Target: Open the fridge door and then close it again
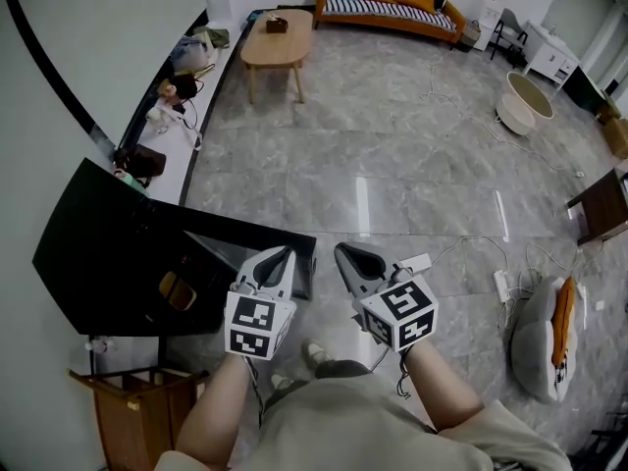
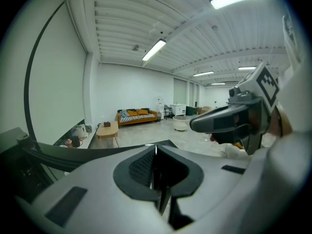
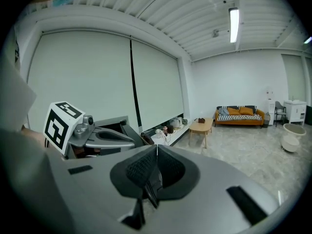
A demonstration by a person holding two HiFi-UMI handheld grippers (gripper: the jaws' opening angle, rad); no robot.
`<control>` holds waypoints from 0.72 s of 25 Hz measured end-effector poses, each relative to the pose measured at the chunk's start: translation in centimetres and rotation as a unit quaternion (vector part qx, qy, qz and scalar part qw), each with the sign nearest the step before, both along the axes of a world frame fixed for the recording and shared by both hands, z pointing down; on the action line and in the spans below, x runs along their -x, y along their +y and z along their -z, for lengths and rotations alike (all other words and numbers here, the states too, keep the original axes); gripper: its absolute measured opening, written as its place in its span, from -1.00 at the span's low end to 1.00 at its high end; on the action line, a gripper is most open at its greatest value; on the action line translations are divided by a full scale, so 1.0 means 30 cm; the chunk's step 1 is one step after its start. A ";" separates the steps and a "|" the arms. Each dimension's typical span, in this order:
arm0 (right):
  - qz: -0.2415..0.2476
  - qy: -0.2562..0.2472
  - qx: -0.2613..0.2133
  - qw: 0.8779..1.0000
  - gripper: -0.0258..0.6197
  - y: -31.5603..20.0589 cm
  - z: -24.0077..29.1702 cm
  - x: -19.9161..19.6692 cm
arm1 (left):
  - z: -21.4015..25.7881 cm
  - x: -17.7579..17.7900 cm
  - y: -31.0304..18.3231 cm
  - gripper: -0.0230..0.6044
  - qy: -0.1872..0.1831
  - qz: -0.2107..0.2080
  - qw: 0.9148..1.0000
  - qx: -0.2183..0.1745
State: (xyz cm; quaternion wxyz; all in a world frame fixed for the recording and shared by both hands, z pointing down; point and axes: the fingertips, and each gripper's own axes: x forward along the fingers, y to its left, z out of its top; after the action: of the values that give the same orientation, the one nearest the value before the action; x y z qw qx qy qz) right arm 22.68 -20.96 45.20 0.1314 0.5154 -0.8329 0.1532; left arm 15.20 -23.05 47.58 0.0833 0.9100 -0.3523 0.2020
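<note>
Both pairs of jaws are pressed together with nothing between them. The left gripper (image 2: 156,149) and the right gripper (image 3: 157,147) are empty and sit side by side at 6 o'clock in the head view, tips aimed toward 12 over the floor (image 1: 392,184). The black box that I take for the fridge (image 1: 128,253) sits at 9 o'clock, just beside the left gripper's tip. Its door face does not show from above, so I cannot tell whether it is shut. The reach seems not yet begun. To do it well, turn toward 9 o'clock and find the door's free edge. Part one gripper's jaws before contact, pull along the hinge arc, and keep the other gripper clear.
</note>
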 end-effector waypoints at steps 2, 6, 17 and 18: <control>-0.006 0.000 -0.001 1.000 -0.93 -0.019 -0.002 -0.023 | 0.003 -0.022 -0.028 -0.90 -0.004 -0.002 1.000 0.000; -0.011 0.002 -0.004 1.000 -0.93 -0.055 -0.004 -0.054 | 0.002 -0.057 -0.086 -0.90 -0.005 0.000 1.000 0.004; -0.015 0.007 -0.010 1.000 -0.93 -0.111 -0.011 -0.101 | 0.001 -0.117 -0.212 -0.90 -0.014 -0.007 1.000 0.007; -0.016 0.006 -0.010 1.000 -0.93 -0.112 -0.012 -0.109 | 0.000 -0.123 -0.218 -0.90 -0.012 -0.004 1.000 0.007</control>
State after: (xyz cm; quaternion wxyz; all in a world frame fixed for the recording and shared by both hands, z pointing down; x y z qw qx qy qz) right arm 25.96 -24.32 45.54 0.1289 0.5306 -0.8254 0.1435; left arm 18.88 -29.58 47.57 0.0847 0.9085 -0.3478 0.2157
